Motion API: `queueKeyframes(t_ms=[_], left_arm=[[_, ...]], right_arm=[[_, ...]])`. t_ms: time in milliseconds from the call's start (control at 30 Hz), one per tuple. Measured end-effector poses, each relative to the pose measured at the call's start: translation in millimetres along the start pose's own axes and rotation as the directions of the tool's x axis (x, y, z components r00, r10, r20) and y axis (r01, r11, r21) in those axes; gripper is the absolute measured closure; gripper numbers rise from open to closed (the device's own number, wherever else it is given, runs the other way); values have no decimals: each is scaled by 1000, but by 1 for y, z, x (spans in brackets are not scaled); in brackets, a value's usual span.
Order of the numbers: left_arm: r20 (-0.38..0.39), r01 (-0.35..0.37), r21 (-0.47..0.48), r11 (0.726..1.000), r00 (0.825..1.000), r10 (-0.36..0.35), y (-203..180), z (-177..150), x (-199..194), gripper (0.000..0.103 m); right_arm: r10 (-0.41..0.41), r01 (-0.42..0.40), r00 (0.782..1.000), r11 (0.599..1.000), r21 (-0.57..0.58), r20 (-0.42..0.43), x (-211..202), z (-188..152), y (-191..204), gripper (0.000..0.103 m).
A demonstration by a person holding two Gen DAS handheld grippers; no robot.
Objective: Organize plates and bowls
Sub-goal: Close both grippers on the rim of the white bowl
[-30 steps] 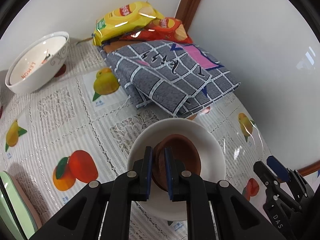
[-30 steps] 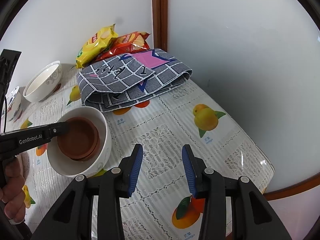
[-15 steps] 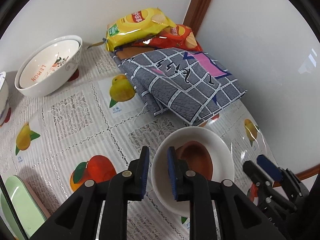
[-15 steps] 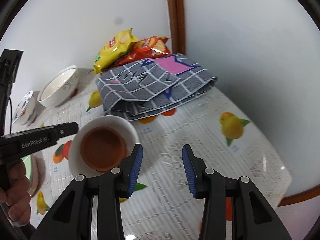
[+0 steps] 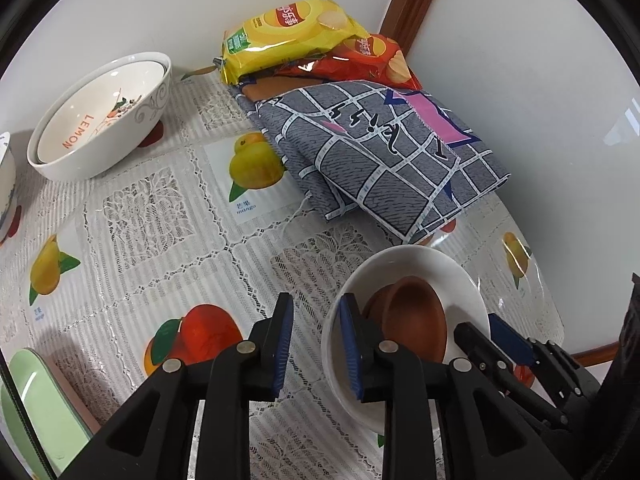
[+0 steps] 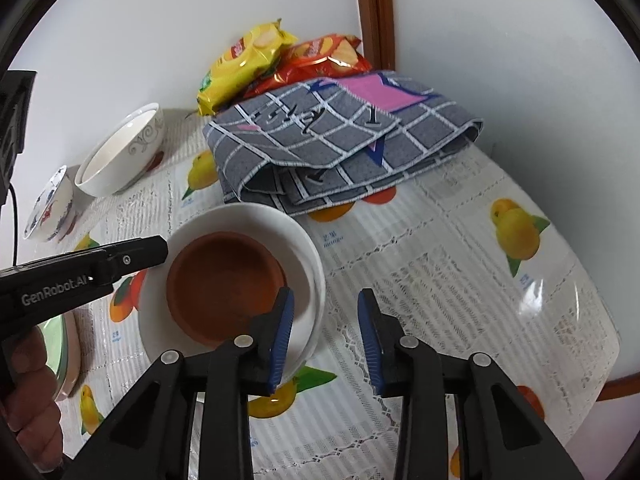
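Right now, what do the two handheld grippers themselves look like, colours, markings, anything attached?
The left gripper and right gripper have matte black plastic arms with silver pivot screws and ribbed blue fingertip pads. In the right wrist view, the left one's side reads "GenRobot.AI" in white. A bare hand holds it, and a thin black cable hangs nearby.

Five bowls (image 6: 240, 216) (two nested pairs), two snack bags (image 5: 288, 36), one cloth (image 5: 380, 152).

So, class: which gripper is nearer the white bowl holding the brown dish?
Right. The right gripper straddles the white bowl's rim, one finger inside. The left gripper sits open just beside the rim.
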State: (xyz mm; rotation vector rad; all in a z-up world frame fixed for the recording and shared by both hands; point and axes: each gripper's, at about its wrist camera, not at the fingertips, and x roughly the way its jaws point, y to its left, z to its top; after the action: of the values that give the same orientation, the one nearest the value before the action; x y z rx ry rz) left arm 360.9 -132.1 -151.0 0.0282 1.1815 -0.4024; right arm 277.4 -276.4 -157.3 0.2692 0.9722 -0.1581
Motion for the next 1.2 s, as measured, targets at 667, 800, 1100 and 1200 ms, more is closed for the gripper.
queueKeyframes(t_ms=[667, 800, 1100, 1200], left_arm=[[-34, -7, -10, 1000, 999, 7, -2, -26, 14, 78], [-32, -11, -33, 999, 999, 10, -3, -33, 11, 78], [-17, -43, -40, 998, 999, 42, -6, -32, 19, 79], [-12, -37, -46, 998, 999, 36, -5, -33, 22, 80]], right_arm=[[45, -45, 999, 997, -65, -11, -2, -3, 3, 83], [36, -35, 999, 997, -69, 2, 0, -1, 3, 83], [69, -68, 998, 995, -79, 4, 9, 1, -4, 73], [68, -66, 997, 994, -92, 20, 10, 0, -4, 72]])
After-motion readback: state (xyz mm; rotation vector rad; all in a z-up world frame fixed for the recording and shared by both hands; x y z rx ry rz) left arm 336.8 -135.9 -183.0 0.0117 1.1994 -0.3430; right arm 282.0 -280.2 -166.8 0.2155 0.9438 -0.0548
